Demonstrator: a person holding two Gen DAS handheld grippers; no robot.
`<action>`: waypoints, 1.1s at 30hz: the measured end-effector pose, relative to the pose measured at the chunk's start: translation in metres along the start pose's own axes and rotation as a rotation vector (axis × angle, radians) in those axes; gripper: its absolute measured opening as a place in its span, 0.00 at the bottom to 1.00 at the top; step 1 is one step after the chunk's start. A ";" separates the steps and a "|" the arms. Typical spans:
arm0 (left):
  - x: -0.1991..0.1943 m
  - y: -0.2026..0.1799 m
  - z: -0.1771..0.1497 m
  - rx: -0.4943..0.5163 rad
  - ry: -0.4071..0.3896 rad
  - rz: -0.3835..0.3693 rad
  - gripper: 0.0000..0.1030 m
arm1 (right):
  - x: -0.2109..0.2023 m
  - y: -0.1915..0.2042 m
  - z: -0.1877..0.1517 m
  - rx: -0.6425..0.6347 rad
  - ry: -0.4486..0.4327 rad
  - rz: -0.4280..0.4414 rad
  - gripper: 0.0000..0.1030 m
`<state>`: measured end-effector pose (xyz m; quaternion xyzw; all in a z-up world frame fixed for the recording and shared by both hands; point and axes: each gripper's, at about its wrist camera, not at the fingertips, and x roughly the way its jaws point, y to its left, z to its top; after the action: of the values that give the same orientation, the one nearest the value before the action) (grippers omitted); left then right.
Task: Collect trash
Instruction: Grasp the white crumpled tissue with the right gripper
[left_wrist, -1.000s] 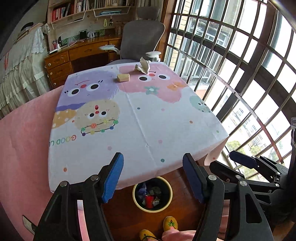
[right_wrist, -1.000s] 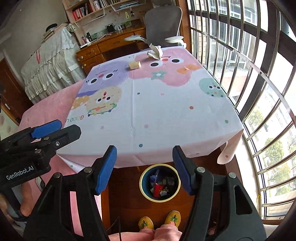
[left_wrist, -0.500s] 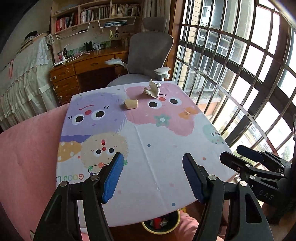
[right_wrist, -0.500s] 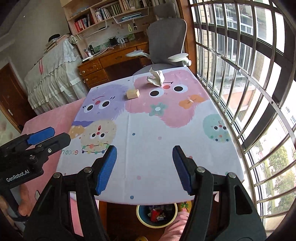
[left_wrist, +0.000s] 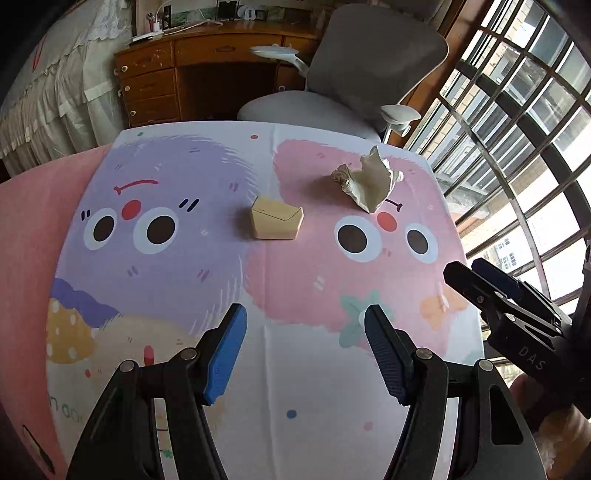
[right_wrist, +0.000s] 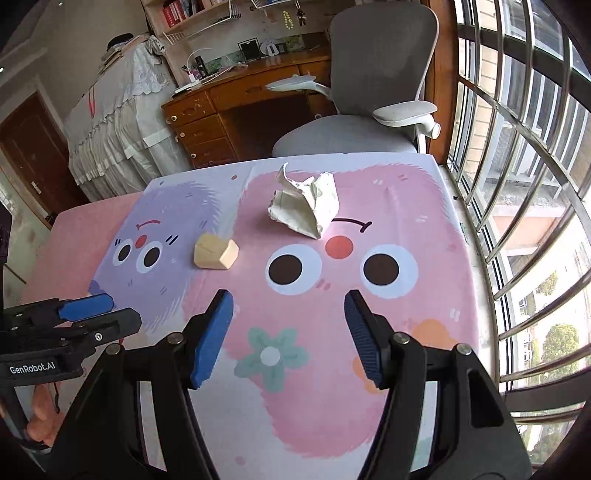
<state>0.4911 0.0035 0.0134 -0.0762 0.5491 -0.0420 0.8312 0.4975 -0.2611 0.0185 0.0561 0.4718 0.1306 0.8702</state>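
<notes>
Two pieces of trash, a crumpled paper (right_wrist: 308, 205) and a small cardboard box (left_wrist: 276, 218), are seen ahead of the empty, wide-open left gripper (left_wrist: 306, 352) and right gripper (right_wrist: 288, 334), so the light paper could be pushed away if approached too low.

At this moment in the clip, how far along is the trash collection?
Nothing here looks collected. The crumpled paper and the small tan carton both sit on the tablecloth, apart from each other. Both the left gripper and the right gripper are open and empty, short of both items. Both pickups remain; no bin is visible.
</notes>
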 end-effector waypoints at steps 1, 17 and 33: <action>0.016 -0.002 0.012 0.008 0.006 0.013 0.66 | 0.019 -0.007 0.011 0.000 0.008 0.002 0.58; 0.167 0.020 0.112 0.014 0.079 0.086 0.74 | 0.193 -0.052 0.088 0.072 0.018 0.013 0.58; 0.198 0.011 0.108 0.085 0.108 0.113 0.62 | 0.165 -0.046 0.054 0.077 0.049 0.068 0.28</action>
<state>0.6681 -0.0070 -0.1263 -0.0072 0.5941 -0.0224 0.8040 0.6364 -0.2580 -0.0948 0.1024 0.4955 0.1430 0.8506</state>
